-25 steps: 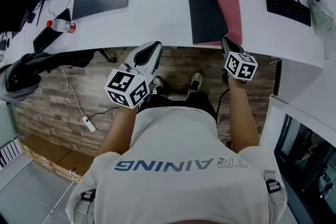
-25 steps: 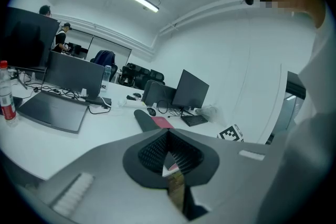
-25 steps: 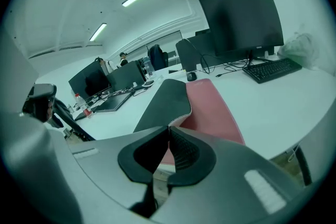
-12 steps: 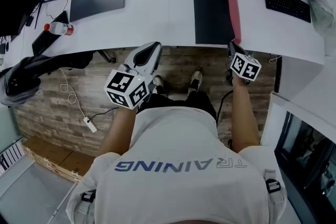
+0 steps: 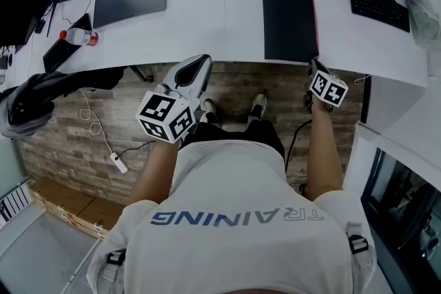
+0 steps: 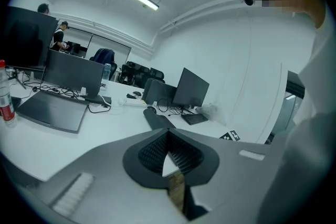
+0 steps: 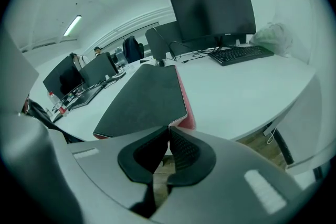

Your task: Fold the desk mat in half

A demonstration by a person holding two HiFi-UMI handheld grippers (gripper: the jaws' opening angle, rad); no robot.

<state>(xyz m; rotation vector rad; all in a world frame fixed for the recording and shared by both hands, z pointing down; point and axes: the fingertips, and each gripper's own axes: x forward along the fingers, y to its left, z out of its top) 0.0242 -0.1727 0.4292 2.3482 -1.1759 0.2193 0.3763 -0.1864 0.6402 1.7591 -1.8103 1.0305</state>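
Black side up, the folded desk mat (image 5: 288, 7) lies on the white surface (image 5: 207, 17), its long axis running away from the near edge. The right gripper (image 5: 315, 66) pinches its near right corner; the left gripper (image 5: 202, 61) is closed, empty.

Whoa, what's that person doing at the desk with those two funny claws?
A person is folding a desk mat in half on the white desk. The right claw is pinched shut on the mat's near right corner. The black side lies over almost flat, with only a thin red strip showing along its right edge. The left claw is shut and empty, held short of the desk, away from the mat.
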